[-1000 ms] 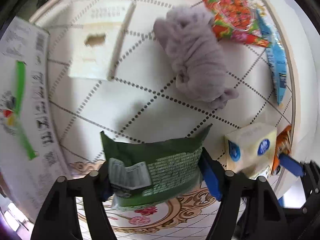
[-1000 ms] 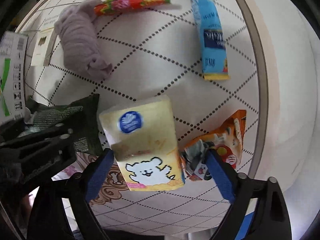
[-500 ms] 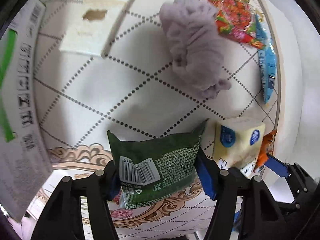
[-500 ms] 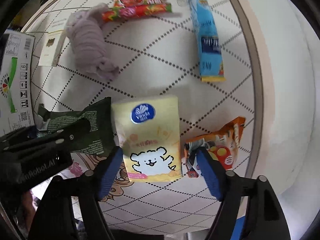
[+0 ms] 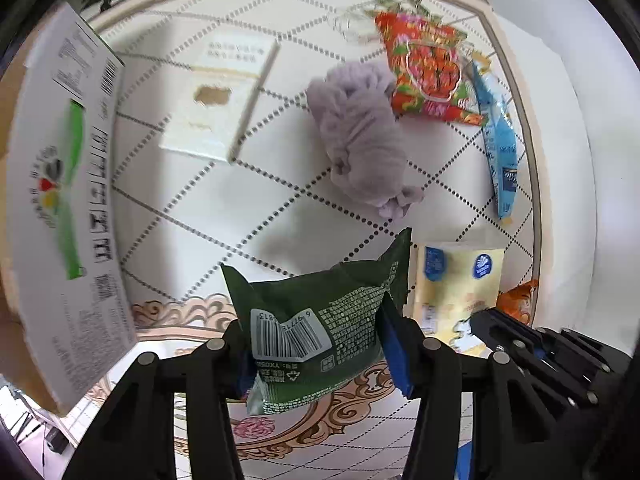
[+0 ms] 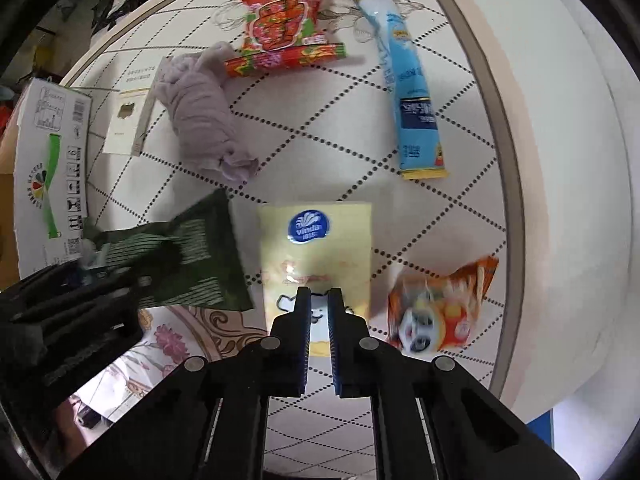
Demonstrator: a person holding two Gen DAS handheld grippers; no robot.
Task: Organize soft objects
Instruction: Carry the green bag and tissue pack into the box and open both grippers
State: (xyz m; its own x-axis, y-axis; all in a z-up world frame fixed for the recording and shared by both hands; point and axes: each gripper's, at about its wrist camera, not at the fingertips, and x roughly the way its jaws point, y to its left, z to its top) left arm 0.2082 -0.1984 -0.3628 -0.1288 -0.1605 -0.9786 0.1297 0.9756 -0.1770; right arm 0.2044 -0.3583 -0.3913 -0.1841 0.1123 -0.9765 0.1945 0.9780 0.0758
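Clamped on a green pouch [image 5: 320,320], held off the table [image 5: 208,208] near its ornate near edge: left gripper [image 5: 316,348], blue pads pressed into both sides of the pack. Alongside, right gripper [image 6: 319,320], fingers drawn nearly together with only a thin slit between, pinching the near end of a yellow tissue pack [image 6: 314,248]; whether that pack is lifted or lying flat, impossible to tell. Just right of it, near the table's right edge, an orange snack bag [image 6: 440,304], blurred. Mid-table, a lilac plush [image 5: 364,140], lying free. Beyond, toward the far edge, a red floral packet [image 6: 284,28] touching the plush, and a blue tube pack [image 6: 412,96] running along the right side. At the left edge, a white carton [image 5: 68,200] and a flat card [image 5: 216,104].

Step in hand, by the look of it: carrying two soft packs at once toward a collecting spot, probably the carton. Next move calls for keeping both grips firm and swinging left without brushing the plush.
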